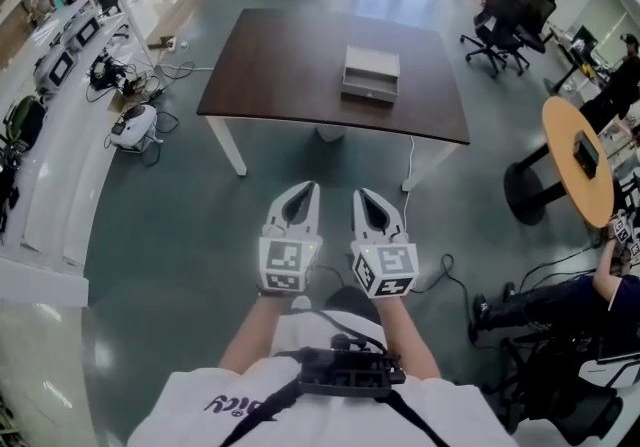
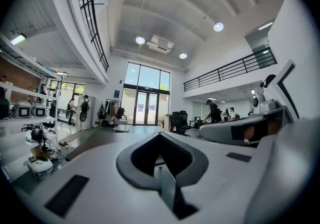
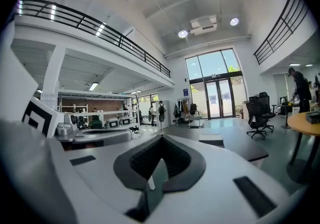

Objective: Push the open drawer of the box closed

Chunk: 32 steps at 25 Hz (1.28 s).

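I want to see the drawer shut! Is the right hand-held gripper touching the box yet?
Apart. The head view shows the right hand-held gripper over the floor, short of the table, with the box sitting farther off on the tabletop.

The left gripper (image 1: 308, 191) and right gripper (image 1: 362, 196) are held side by side, pointing forward, each with jaws pressed together (both empty).

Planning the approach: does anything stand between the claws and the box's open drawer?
Nothing visible does. The box sits alone on the table, its drawer facing the person. Only floor and bare tabletop separate it from the left claw and right claw, both shut.
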Tool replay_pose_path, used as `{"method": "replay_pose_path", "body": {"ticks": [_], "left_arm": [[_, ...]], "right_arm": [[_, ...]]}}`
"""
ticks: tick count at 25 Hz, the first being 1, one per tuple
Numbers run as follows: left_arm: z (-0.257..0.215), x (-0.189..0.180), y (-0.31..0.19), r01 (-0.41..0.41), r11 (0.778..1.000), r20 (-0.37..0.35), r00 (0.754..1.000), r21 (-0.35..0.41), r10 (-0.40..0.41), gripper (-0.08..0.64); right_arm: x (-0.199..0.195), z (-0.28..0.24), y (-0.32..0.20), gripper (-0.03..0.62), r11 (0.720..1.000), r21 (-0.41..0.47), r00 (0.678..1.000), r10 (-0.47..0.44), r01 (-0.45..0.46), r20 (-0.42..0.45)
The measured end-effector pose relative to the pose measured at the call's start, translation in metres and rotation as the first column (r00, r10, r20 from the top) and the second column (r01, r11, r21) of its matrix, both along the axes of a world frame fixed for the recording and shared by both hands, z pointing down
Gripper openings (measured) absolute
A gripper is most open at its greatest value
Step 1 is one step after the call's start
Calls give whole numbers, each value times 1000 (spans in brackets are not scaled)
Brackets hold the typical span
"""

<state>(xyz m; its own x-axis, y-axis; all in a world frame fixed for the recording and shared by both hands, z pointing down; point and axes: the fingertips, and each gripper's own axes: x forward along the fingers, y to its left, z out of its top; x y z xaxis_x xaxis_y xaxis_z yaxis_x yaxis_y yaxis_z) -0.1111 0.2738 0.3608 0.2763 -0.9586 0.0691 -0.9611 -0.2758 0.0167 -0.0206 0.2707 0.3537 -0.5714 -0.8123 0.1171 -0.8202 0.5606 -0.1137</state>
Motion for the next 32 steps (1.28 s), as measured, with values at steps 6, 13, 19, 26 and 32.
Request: {"method": "replay_pose_path", "body": {"ticks": [6, 13, 19, 26, 32], "left_arm": [[19, -7, -59, 8, 999, -22, 1000, -35, -9, 11], [-13, 46, -177, -34, 999, -38, 999, 18, 35, 12], [-26, 89, -266, -38, 999, -37, 999, 31, 39, 11], [3, 96, -327, -20, 999, -35, 999, -41, 18, 11], [24, 70, -384, -17, 997, -53, 998, -78, 13, 11]], "right_arm": [[2, 15, -56, -11, 1000, -20, 1000, 6, -6, -1], [30, 1, -177, -11, 1000, 13, 998, -14, 13, 57], [74, -36, -273, -11, 995, 99, 996, -18, 10, 82], [87, 6, -349, -11, 1000, -16, 989, 12, -10, 144], [63, 37, -400, -11, 997, -80, 992, 5, 6, 127]]}}
